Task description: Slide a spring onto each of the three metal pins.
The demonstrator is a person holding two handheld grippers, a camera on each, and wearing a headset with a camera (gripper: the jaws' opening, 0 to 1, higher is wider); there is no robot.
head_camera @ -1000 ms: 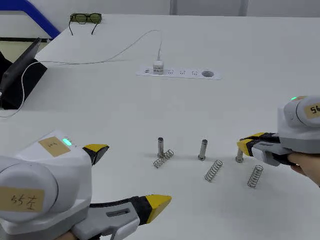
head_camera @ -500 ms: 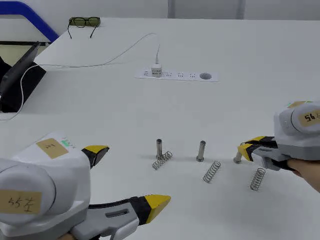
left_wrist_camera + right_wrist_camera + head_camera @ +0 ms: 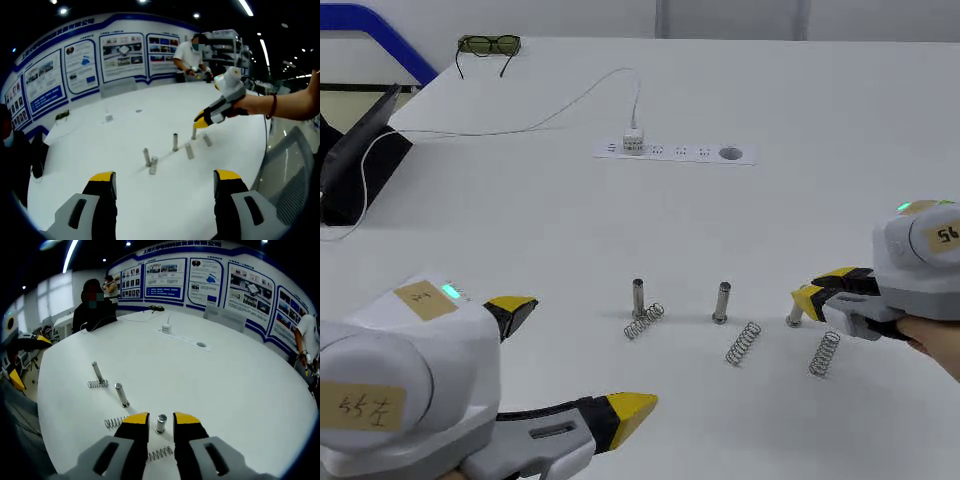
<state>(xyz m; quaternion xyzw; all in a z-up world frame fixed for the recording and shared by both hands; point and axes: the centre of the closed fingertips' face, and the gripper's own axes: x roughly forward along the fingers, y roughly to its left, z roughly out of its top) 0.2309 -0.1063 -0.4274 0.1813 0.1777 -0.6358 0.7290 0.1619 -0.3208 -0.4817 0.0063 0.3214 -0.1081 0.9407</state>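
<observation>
Head view looks down on the table [image 3: 620,220]; both low gripper views face its pins [image 3: 722,300] from opposite sides.

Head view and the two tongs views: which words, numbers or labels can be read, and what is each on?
"55" and one handwritten character I cannot make out: big tan sticker on the left tongs.
"56", tilted, so unsure: tan label on the right tongs.
Too faint to read: small tan sticker atop the left tongs.
Too blurred to read: wall posters.
</observation>
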